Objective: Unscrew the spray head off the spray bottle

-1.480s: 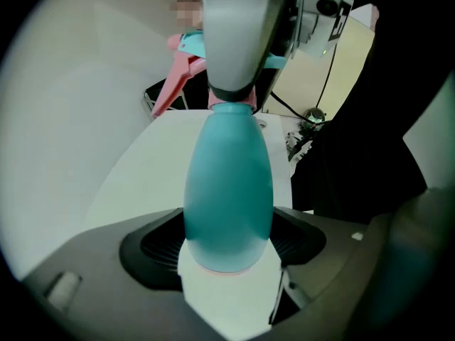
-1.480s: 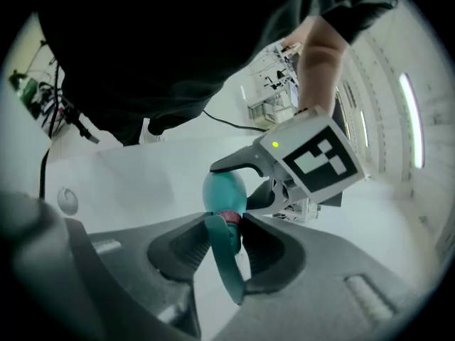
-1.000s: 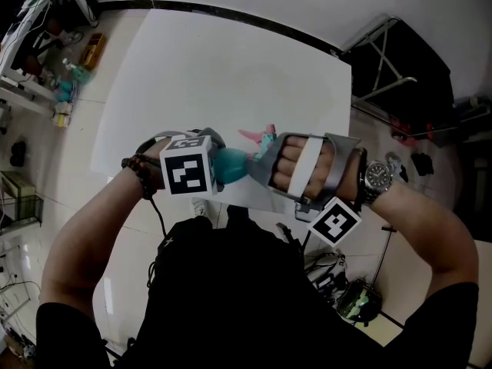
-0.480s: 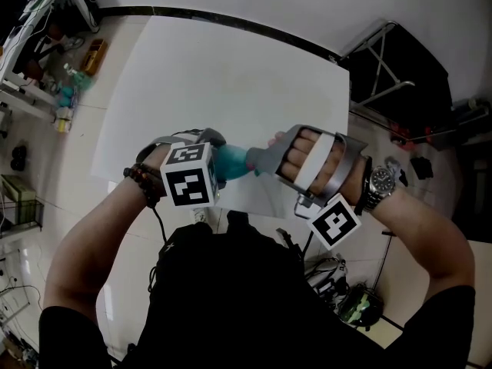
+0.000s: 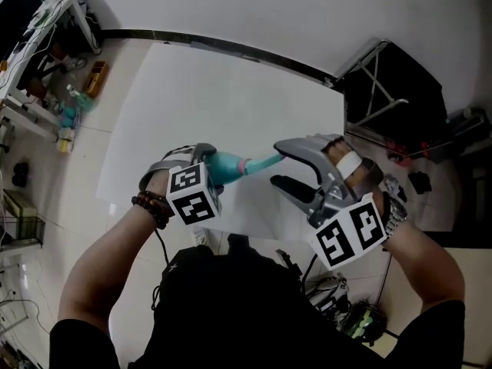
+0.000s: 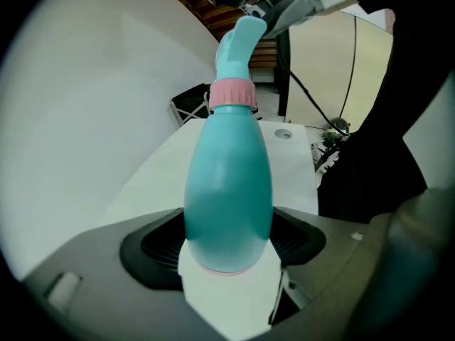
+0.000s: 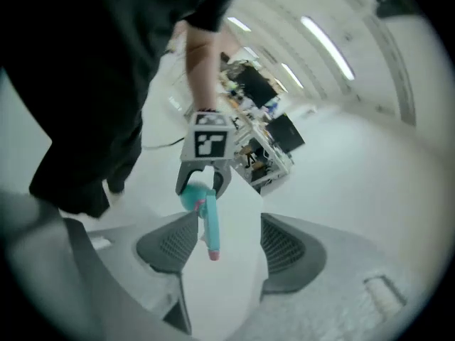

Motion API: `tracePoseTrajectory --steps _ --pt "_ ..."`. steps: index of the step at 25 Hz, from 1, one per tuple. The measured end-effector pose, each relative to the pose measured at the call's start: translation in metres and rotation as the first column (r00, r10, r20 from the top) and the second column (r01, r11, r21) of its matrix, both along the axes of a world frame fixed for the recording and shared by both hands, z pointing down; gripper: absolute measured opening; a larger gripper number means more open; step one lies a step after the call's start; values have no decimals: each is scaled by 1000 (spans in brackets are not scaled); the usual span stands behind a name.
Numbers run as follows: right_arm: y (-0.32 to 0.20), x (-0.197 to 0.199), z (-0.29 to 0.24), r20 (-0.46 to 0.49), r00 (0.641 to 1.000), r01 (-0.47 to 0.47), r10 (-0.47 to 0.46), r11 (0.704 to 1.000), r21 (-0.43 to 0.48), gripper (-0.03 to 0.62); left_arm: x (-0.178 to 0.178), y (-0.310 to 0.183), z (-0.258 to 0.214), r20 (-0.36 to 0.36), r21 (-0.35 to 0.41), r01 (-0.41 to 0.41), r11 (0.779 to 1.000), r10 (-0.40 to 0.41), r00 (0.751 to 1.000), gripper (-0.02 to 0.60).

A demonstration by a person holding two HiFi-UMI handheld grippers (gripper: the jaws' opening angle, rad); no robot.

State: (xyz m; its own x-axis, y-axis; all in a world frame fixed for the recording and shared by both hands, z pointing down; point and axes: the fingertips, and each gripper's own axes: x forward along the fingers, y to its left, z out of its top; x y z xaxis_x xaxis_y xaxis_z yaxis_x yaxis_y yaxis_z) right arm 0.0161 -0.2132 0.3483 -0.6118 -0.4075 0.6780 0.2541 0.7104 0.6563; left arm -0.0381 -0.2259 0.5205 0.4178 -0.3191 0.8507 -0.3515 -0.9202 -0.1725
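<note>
Letting go already? my colleague asks.

Only to take a fresh bite, I tell him. A second ago my right gripper (image 5: 283, 164) was wrapped round the spray head (image 5: 261, 162), knuckles up. Now the wrist has rolled back, and its jaws have just been opening. They stand wide apart. The head lies between the pads, close to one of them, but neither pad presses on it.

And the bottle?

My left gripper (image 5: 206, 169) is clamped on the fat lower body of the spray bottle (image 5: 225, 167). It holds the bottle in the air above the near edge of the white table (image 5: 200, 91), neck pointing across at my right hand.

So is the head off?

No. In the left gripper view the pink collar (image 6: 231, 94) sits snug on the neck, with the head rising straight out of it. I would judge this one turn spent and the thread still engaged.

What next, then?

Probably closing on the head again and twisting once more. The left grip has to stay firm, since a smooth round body could spin in the pads.
</note>
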Motion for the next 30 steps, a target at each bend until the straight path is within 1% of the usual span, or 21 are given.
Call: tracePoseTrajectory --steps 1,2,3,4,5,6,7,8,9,10,11,12,14,15,16,18,20,25,27,30 --pt "-3 0 -7 64 992 -95 105 984 -153 256 -3 -5 0 8 16 19 1000 -19 1000 390" --pt "-5 1 -13 113 968 -175 223 927 -330 256 -5 -9 1 15 32 36 999 -36 999 390" --pt "-7 2 -16 137 927 -235 350 825 -515 256 -6 -12 2 20 46 52 998 -53 998 390" --pt "-9 3 -16 124 872 -272 474 678 -682 256 -7 -16 2 25 61 66 996 -68 997 390" --pt "-9 4 -15 73 814 -286 576 507 -813 256 -8 -19 2 30 76 79 994 -81 996 390" --pt "-7 4 -13 1 763 -282 646 335 -899 256 -9 -22 2 35 92 90 992 -93 995 390" --pt "-6 4 -9 -73 718 -265 692 175 -948 256 -9 -25 1 41 109 99 989 -104 994 390" --pt "-5 5 -5 -141 674 -234 725 29 -972 256 -9 -28 0 47 127 108 986 -115 992 390" --pt "-6 5 0 -199 633 -186 748 -102 -977 256 -9 -31 -1 52 146 115 983 -124 991 390" --pt "-8 3 4 -245 597 -127 764 -211 -969 256 -9 -34 -2 57 164 121 979 -132 990 390" --pt "-11 2 9 -278 566 -70 776 -291 -954 256 -10 -36 -3 63 179 126 976 -139 988 390" --pt "-14 1 16 -305 537 -22 787 -348 -937 256 -11 -37 -2 69 191 129 973 -144 987 390" --pt "-20 -3 32 -356 471 61 807 -433 -899 256 -19 -39 0 84 217 129 968 -150 985 390" --pt "-23 -4 38 -380 438 103 815 -466 -879 256 -23 -41 0 93 233 125 964 -150 984 390" --pt "-25 -4 43 -400 409 139 820 -489 -861 256 -24 -42 0 105 252 119 960 -150 983 390" --pt "-28 0 52 -425 368 175 827 -511 -842 256 -23 -40 -1 131 289 105 952 -148 980 388" --pt "-30 0 61 -442 348 193 827 -525 -829 256 -21 -38 0 155 322 91 942 -147 977 388" --pt "-31 4 80 -490 321 239 810 -570 -786 256 -9 -38 -6 196 387 50 921 -135 971 388" --pt "-30 6 85 -510 315 251 801 -588 -769 256 -5 -39 -10 212 407 35 913 -131 968 388" --pt "-29 5 88 -522 314 260 793 -601 -756 256 1 -38 -15 235 430 13 903 -125 964 388"
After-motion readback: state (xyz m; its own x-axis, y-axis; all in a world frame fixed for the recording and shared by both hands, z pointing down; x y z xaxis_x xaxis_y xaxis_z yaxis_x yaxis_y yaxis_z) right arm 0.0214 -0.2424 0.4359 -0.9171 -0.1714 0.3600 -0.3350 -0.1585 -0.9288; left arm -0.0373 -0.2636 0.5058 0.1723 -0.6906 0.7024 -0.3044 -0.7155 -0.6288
